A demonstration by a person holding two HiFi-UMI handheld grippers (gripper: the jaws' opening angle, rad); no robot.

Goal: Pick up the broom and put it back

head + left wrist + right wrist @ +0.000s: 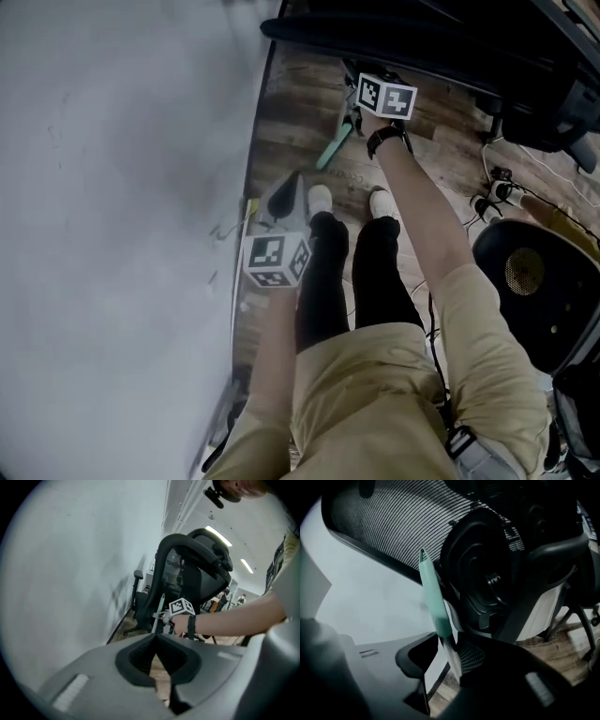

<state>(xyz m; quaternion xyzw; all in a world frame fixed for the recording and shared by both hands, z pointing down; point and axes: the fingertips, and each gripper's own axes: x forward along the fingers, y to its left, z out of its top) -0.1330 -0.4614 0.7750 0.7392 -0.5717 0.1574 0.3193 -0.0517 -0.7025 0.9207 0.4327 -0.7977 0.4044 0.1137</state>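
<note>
**Broom** (434, 597): A mint-green grip on a thin metal shaft. It is seen standing steeply, close to upright. The shaft is set between the jaws of the right hand-held gripper, just below the green grip. The broom is placed close in front of the chair's back and near the wall. Whether it touches the chair cannot be told.

**Right hand-held gripper** (443, 641): It is held out ahead of the person at arm's length. The jaws are spread round the broom's shaft. The shaft is laid against the ribbed pad at that view's right. On the other side a gap is left through which the wall is seen, so the shaft is not pinched.

**Left hand-held gripper** (156, 637): The jaw tips are brought together and nothing is held between them. It is carried low beside the wall, just by the left shoe and apart from the broom.

**Chair** (497, 573): A black office chair with a mesh back, stood beyond the right hand-held gripper.

**Second chair** (534, 281): A dark chair, placed at the person's right.

**Wall** (112, 187): Plain white, and it fills the left of the head view.

**Floor** (291, 103): Wood planks.

**Shoes** (320, 199): A white pair, set side by side on the floor below the dark trouser legs.

**Cables** (497, 192): Light-coloured, laid on the floor between the two chairs.
</note>
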